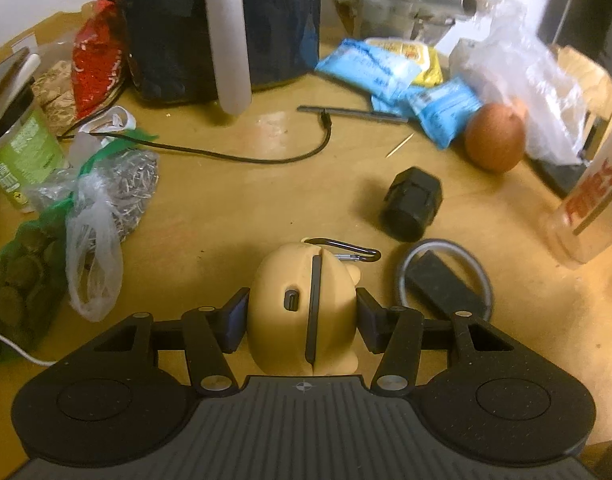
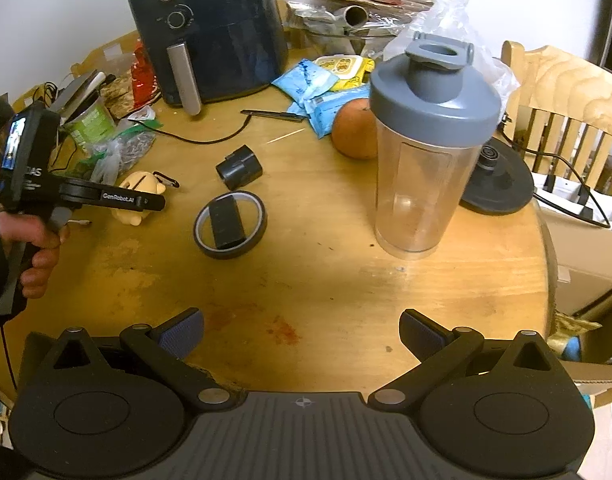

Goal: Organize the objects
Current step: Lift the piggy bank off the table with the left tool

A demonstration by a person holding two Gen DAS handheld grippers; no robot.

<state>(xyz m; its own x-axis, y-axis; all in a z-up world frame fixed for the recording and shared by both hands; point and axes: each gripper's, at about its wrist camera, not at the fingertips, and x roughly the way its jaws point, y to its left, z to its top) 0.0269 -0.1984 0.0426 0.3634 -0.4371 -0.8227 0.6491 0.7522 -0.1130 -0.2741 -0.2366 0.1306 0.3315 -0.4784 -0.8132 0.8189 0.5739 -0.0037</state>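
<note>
The left tongs (image 1: 301, 318) are clenched on the tan earbud case (image 1: 301, 308), both pads pressing its sides, low over the wooden worktop (image 1: 233, 208). A carabiner (image 1: 346, 250) hangs off the case at its 1 o'clock. The tape ring (image 1: 444, 276) with a black block inside lies at the case's 3 o'clock, a black cap (image 1: 412, 204) at 1 o'clock. The right tongs (image 2: 301, 334) stand released over bare worktop, the shaker bottle (image 2: 426, 144) at their 1 o'clock.

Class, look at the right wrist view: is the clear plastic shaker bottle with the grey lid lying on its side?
No, the shaker bottle stands upright on the round wooden table.
</note>
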